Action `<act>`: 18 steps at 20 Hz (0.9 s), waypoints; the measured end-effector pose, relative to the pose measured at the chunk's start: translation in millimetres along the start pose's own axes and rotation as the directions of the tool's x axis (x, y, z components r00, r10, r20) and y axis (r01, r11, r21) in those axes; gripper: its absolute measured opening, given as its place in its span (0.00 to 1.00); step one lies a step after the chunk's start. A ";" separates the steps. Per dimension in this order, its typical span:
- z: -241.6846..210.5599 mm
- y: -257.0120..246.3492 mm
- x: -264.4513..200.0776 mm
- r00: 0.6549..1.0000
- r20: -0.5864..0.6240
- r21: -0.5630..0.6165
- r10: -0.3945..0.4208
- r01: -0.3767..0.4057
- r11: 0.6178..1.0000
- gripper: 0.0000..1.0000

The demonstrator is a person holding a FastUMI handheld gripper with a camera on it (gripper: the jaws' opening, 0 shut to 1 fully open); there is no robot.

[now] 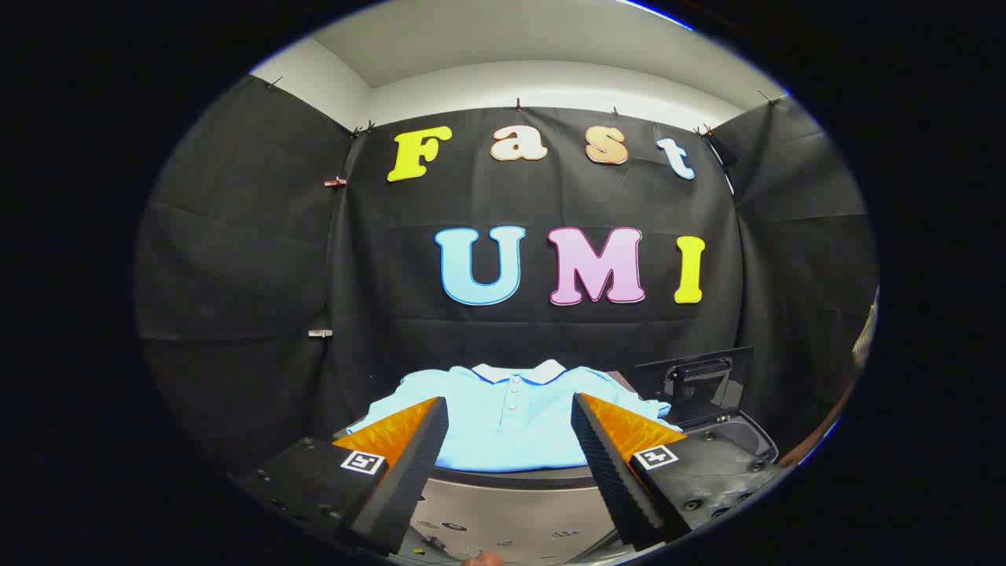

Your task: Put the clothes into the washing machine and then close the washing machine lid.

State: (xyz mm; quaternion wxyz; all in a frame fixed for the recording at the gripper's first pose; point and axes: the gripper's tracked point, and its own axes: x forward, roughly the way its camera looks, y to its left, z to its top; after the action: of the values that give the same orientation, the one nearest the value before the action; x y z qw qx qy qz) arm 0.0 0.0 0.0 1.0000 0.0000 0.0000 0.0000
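Note:
A light blue polo shirt [511, 428] with a white collar lies flat on a dark surface just ahead of my fingers. My gripper [509, 417] is open, its two fingers spread wide to either side of the shirt's body and holding nothing. To the right of the shirt stands the washing machine's dark lid [702, 379], raised upright. Below it a part of the machine's opening rim [739, 432] shows behind my right finger.
A silvery panel [511, 515] with small markings runs below the shirt, between my fingers. Black cloth walls close the booth behind and on both sides. A fingertip [483, 559] shows at the very bottom.

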 end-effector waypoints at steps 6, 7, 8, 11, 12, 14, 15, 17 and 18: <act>0.5 2.4 -6.1 1.000 0.005 -0.002 -0.001 0.001 1.000 0.99; 0.8 2.6 -6.3 1.000 0.006 -0.005 -0.003 0.003 1.000 0.99; -0.6 2.7 -6.9 1.000 0.005 -0.005 -0.004 0.004 1.000 0.99; -0.6 4.5 -8.1 1.000 0.001 -0.003 -0.008 0.008 1.000 0.99; -1.9 4.7 -8.6 1.000 0.001 0.001 -0.009 0.009 1.000 0.99; -2.9 4.6 -7.4 1.000 -0.004 0.007 -0.013 0.013 1.000 0.99; -2.5 6.0 -6.9 1.000 -0.003 0.011 -0.012 0.012 1.000 0.99; -2.4 5.1 -7.2 1.000 -0.004 0.003 -0.023 0.023 1.000 0.99; -1.9 6.6 -7.1 1.000 -0.002 0.002 -0.022 0.022 1.000 0.99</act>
State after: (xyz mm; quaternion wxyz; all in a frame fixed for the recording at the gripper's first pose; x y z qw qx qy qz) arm -7.1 6.6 -1.9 0.9999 0.0009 0.0011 -0.0111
